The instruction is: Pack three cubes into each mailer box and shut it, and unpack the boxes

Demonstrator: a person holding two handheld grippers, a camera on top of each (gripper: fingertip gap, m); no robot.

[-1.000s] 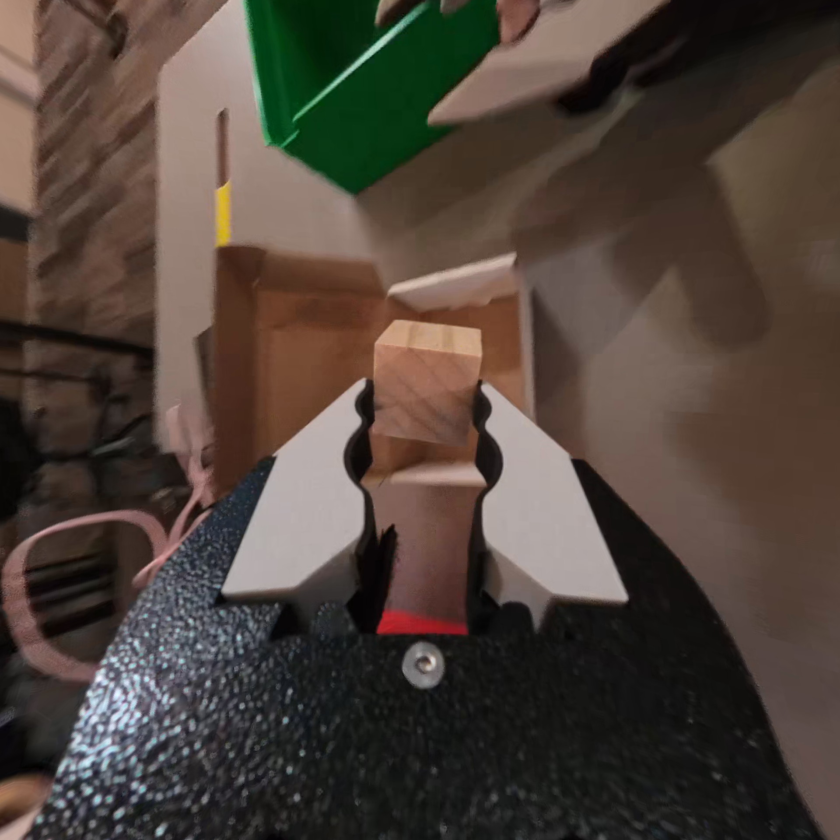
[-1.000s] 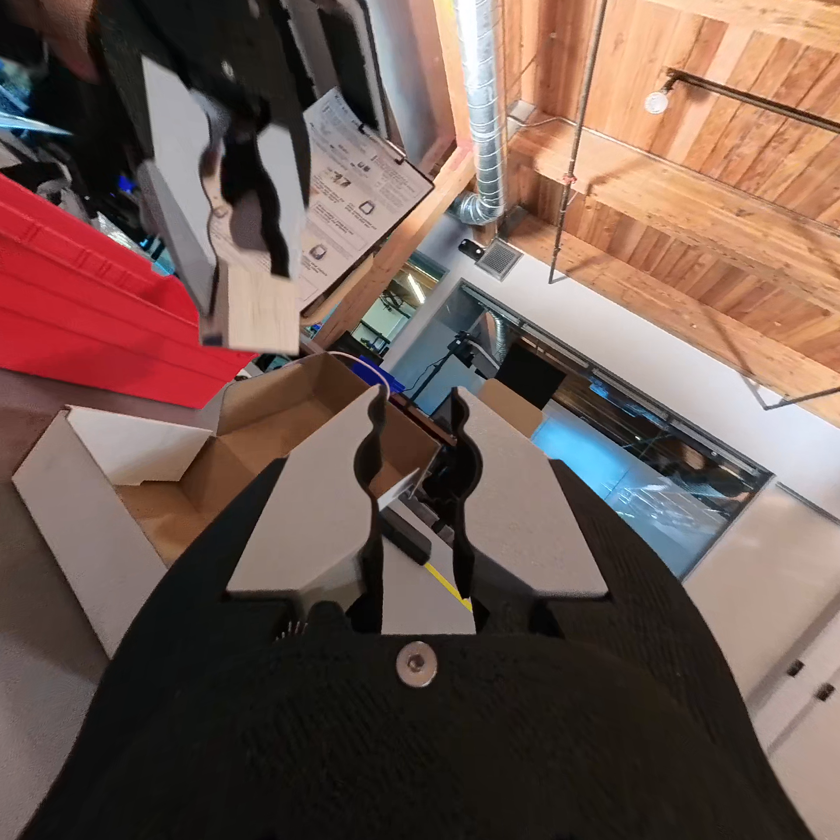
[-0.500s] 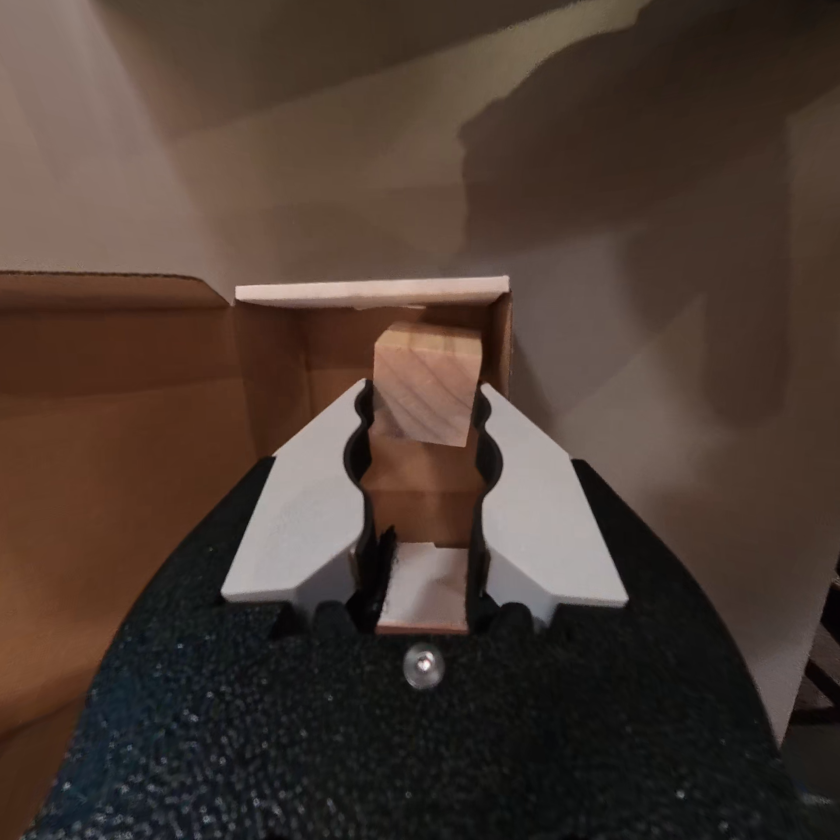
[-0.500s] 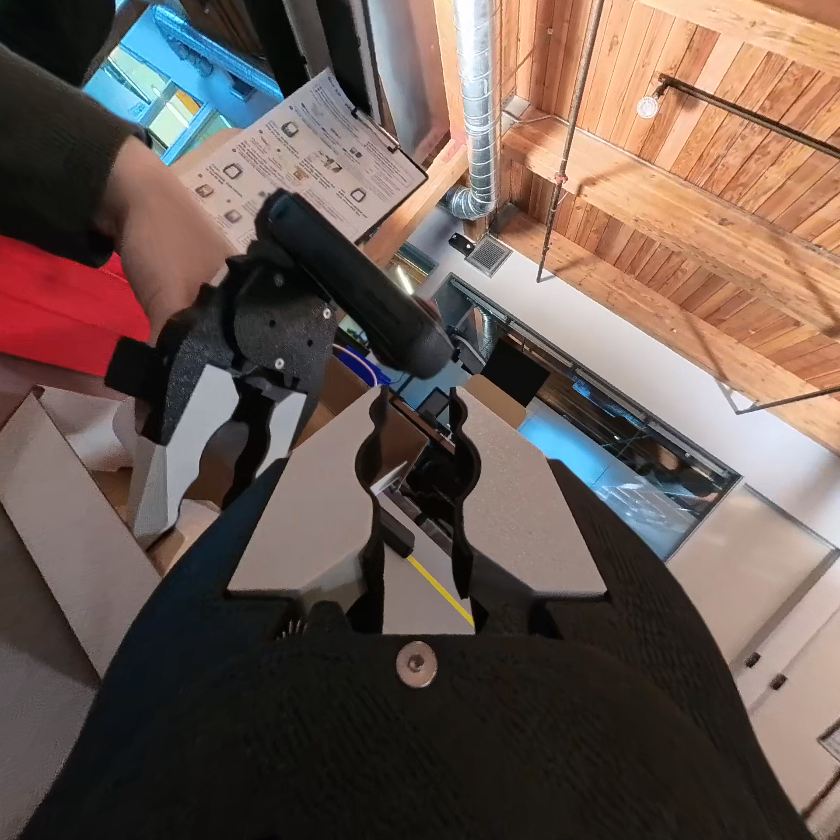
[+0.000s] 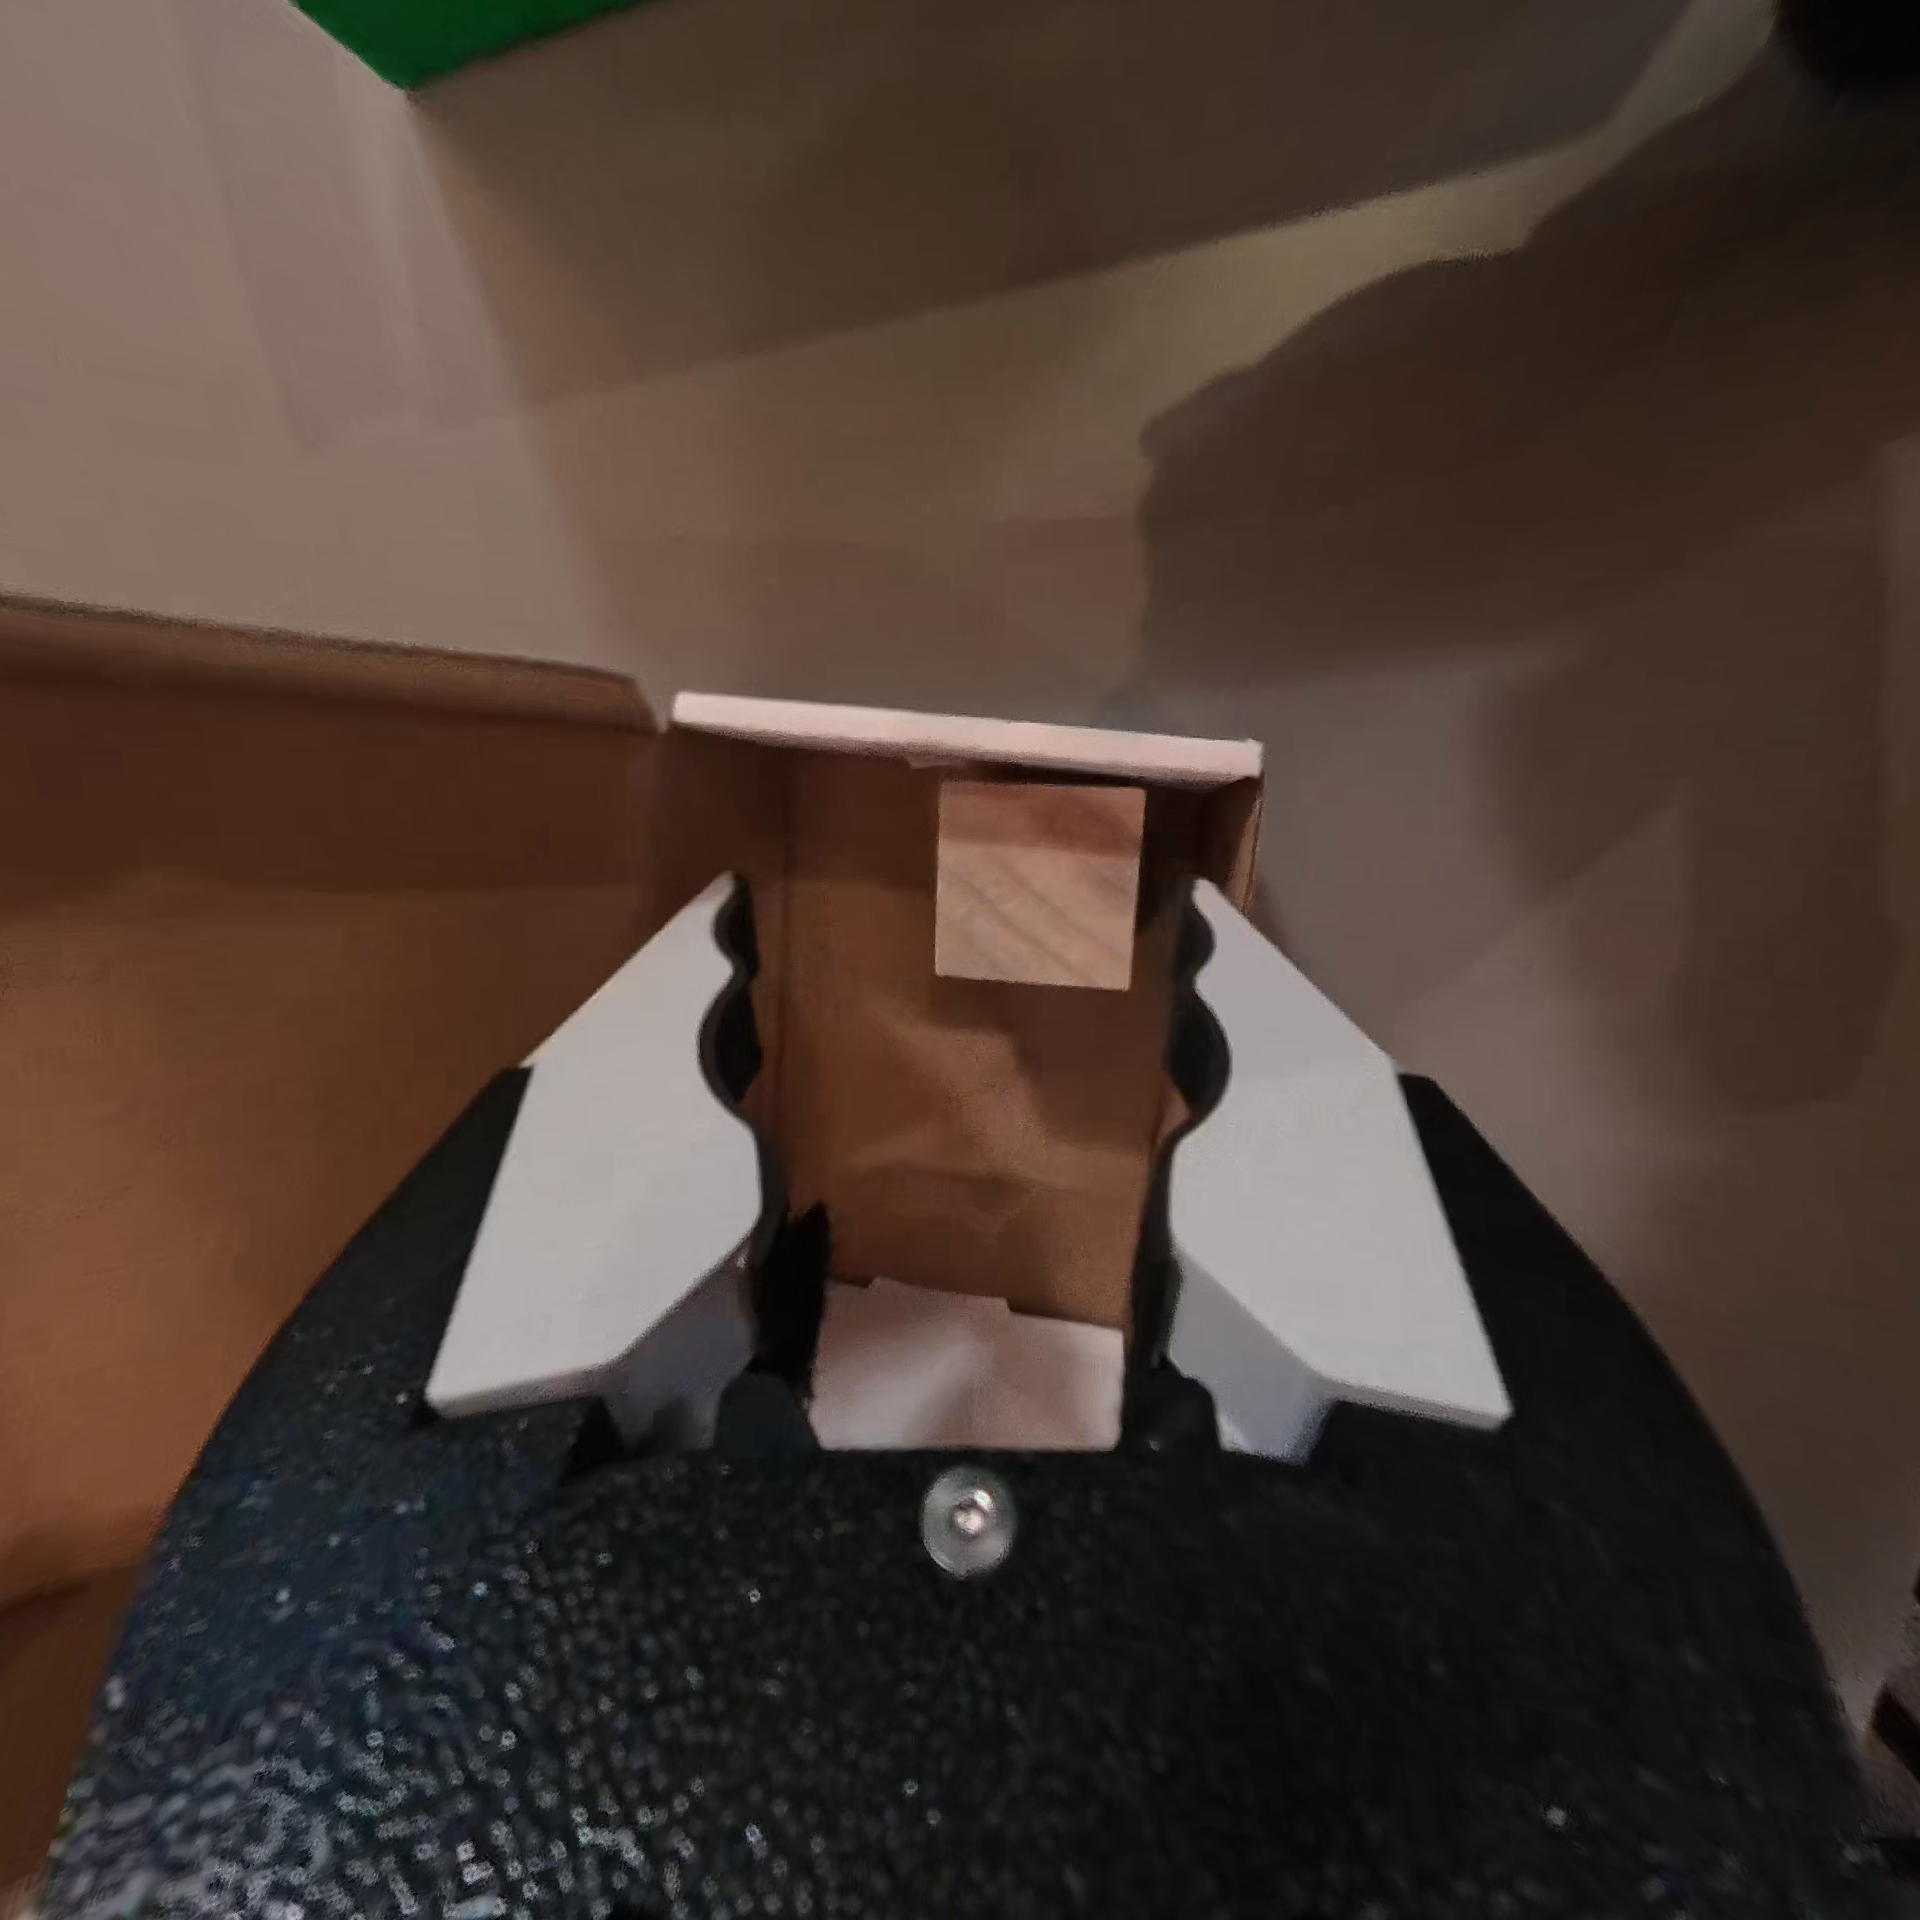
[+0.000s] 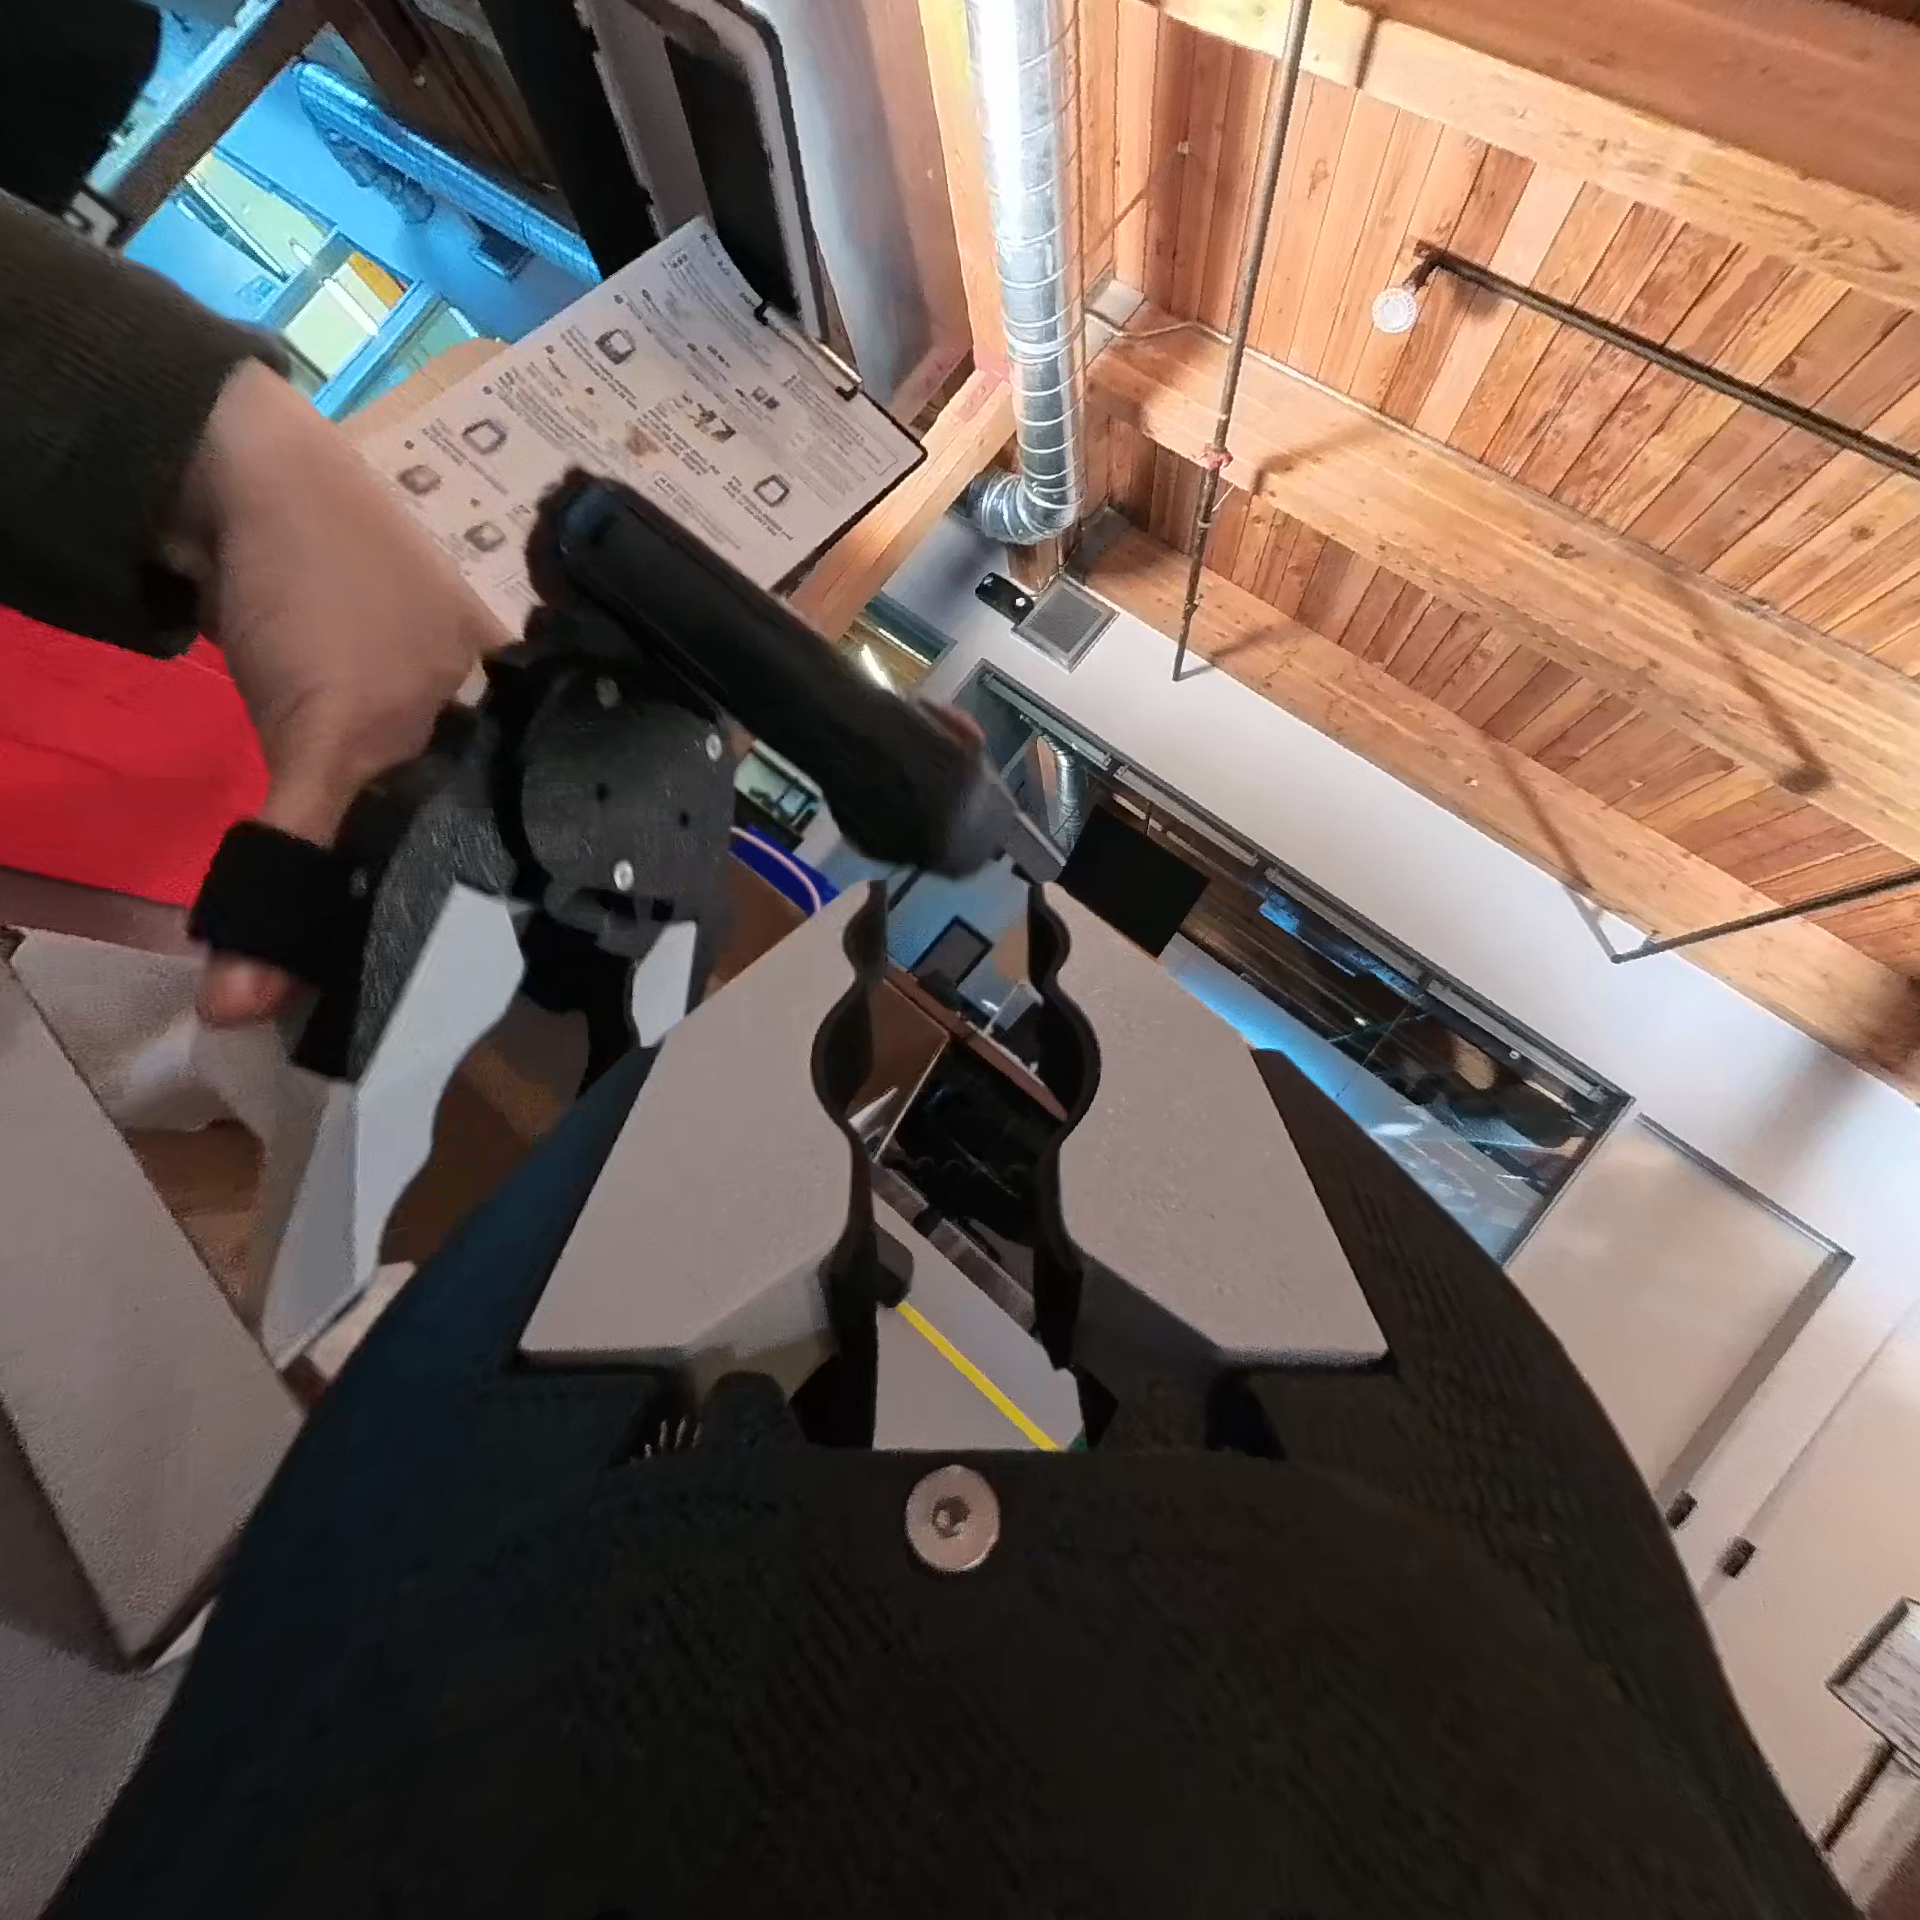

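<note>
In the left wrist view my left gripper (image 5: 964,894) is open inside the mailer box (image 5: 312,935), which is brown inside and white outside. The wooden cube (image 5: 1039,904) lies free on the box floor in the far right corner, under a white flap (image 5: 935,732), nearer the right finger, with neither pad pressing on it. In the right wrist view a hand holds the left gripper (image 6: 520,1039) with its fingers down in the box (image 6: 104,1351). My right gripper (image 6: 951,904) is open with nothing between its fingers, tilted up beside the box.
A red bin (image 6: 104,748) stands behind the box. A corner of a green bin (image 5: 499,31) shows at the far edge of the table. A clipboard with a printed sheet (image 6: 644,416) hangs behind the hand. There is about 15 cm between the tips of the two grippers.
My left gripper went down into the box with the cube, then opened; the cube left the grasp and now rests in the box corner. My right gripper barely moved.
</note>
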